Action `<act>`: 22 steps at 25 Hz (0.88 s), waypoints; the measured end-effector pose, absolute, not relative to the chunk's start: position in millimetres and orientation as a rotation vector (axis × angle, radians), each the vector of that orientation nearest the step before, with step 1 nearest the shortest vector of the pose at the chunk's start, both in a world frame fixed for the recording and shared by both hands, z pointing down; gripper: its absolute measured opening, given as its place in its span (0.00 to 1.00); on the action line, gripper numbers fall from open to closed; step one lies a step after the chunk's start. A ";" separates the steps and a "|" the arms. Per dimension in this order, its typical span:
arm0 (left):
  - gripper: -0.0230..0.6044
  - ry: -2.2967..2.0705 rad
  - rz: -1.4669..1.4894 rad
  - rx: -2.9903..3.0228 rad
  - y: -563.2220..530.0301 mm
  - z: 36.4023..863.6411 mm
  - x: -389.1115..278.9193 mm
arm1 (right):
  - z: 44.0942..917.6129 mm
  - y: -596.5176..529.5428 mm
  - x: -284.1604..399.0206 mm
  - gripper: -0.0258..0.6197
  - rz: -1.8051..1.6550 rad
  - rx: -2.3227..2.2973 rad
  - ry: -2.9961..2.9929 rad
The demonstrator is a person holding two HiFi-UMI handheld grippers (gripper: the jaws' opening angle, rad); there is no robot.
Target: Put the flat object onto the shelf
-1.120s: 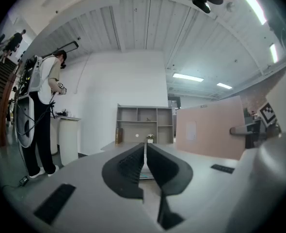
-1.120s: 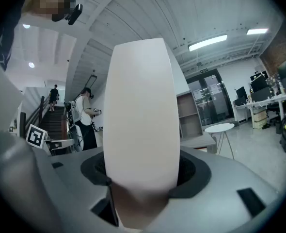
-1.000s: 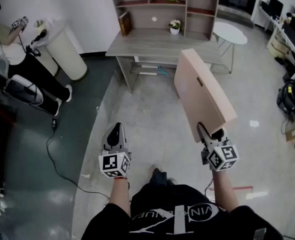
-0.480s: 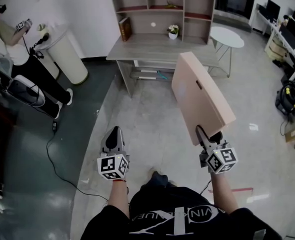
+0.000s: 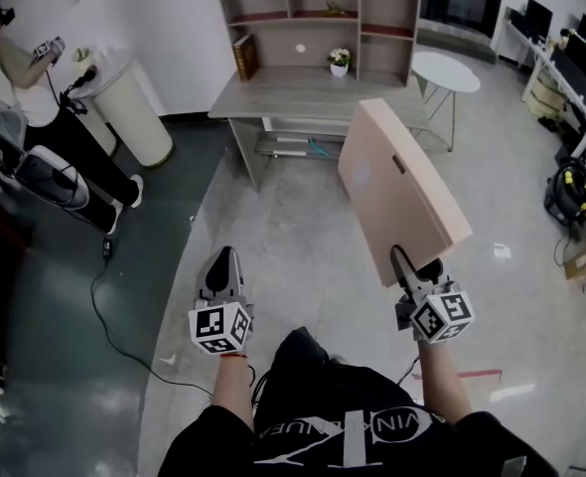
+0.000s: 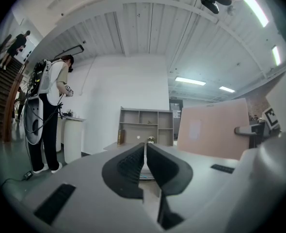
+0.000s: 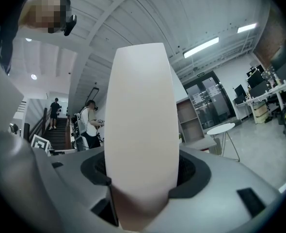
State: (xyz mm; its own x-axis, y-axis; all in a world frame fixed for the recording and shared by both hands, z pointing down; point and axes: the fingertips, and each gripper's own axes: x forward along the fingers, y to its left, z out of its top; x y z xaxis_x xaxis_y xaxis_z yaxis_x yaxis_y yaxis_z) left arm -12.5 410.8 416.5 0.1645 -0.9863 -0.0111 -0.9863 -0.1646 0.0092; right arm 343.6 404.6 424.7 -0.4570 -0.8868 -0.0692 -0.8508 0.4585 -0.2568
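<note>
Two handheld grippers, one loaded. Head view: the right gripper (image 5: pixel 413 266) clamps the lower edge of the flat board (image 5: pixel 397 192), a pale pinkish panel that stands up from the jaws and tilts away toward the desk (image 5: pixel 303 92). The board is in the air above the grey floor (image 5: pixel 293 237), well short of the shelf (image 5: pixel 318 13), an open-compartment unit standing on the back of that desk. A brown book (image 5: pixel 243 56) and a small potted flower (image 5: pixel 340 60) sit on the desk in front of the shelf. The left gripper (image 5: pixel 223 264) is held low at the left, apart from the board, carrying nothing. A round white table (image 5: pixel 447 68) stands to the right of the desk; a second person (image 5: pixel 20 78) stands at far left beside a white cylindrical stand (image 5: pixel 124 97).

Left gripper view: both dark jaws meet along a thin seam with nothing between them. Beyond them lies the shelf (image 6: pixel 147 125), with the board (image 6: pixel 213 127) at the right and the second person (image 6: pixel 46 110) at the left.

Right gripper view: the board's narrow edge (image 7: pixel 140 115) rises straight out of the jaws, whose pads press on its two faces. The shelf (image 7: pixel 189 120) and round table (image 7: pixel 224 129) show to its right.
</note>
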 end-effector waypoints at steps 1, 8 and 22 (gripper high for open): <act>0.07 2.033 0.020 -2.396 412.4 418.8 -12.3 | 426.0 404.6 344.2 0.50 -0.276 -1.514 2.512; 0.07 2.067 -0.003 -2.395 403.7 428.7 -16.6 | 435.2 394.2 346.9 0.50 -0.328 -1.518 2.501; 0.07 2.048 -0.031 -2.451 300.2 445.8 -32.1 | 448.2 301.4 325.6 0.50 -0.366 -1.549 2.501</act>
